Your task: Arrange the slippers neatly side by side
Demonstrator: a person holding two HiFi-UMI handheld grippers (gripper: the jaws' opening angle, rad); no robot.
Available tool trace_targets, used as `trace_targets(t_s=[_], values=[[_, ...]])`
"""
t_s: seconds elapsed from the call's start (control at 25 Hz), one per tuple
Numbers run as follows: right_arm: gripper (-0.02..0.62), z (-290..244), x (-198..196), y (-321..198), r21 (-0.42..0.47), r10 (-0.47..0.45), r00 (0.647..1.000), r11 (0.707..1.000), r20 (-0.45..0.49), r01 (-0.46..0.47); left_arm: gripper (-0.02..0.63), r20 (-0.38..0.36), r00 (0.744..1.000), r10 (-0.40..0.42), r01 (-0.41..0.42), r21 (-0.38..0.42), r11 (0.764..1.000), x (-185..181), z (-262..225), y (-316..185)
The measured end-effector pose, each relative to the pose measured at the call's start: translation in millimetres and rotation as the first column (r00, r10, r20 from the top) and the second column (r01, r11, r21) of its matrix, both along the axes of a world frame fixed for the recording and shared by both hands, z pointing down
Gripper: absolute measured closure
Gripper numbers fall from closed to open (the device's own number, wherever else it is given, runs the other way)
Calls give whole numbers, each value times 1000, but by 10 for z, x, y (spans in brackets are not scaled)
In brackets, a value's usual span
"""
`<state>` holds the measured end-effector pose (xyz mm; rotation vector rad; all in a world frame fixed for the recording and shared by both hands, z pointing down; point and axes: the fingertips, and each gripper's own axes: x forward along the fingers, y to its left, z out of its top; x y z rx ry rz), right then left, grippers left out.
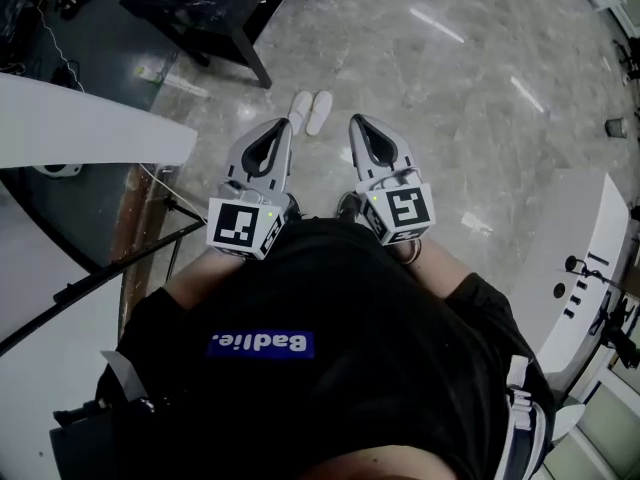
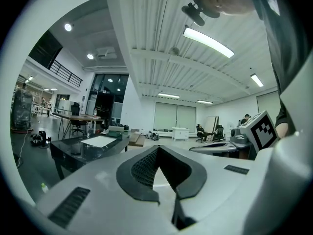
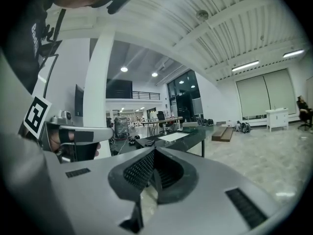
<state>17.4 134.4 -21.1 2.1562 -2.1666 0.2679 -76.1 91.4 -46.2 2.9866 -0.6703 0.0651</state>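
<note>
Holds the left claw and the right claw both closed tip to tip with nothing between the jaws, side by side yet apart at the waist of a person in a black shirt, pointing forward. Finds the pair of white slippers just ahead of the tips and between their lines, lying on the pale marble floor side by side and touching. Shows a dark table farther off toward the floor's far left, apart from the slippers.
</note>
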Motion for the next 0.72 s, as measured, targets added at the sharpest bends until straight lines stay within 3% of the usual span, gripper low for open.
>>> trace_targets(t_s=[0.36,0.72], values=[[595,-72,3,93,13,-24,999,1000,-22,25,620,0,1000,-12,12,-11,1000,-14,16,101],[595,-177,223,214,32,35,999,999,-31,-34,620,-24,1000,2,-2,7,1000,92,-63,150]])
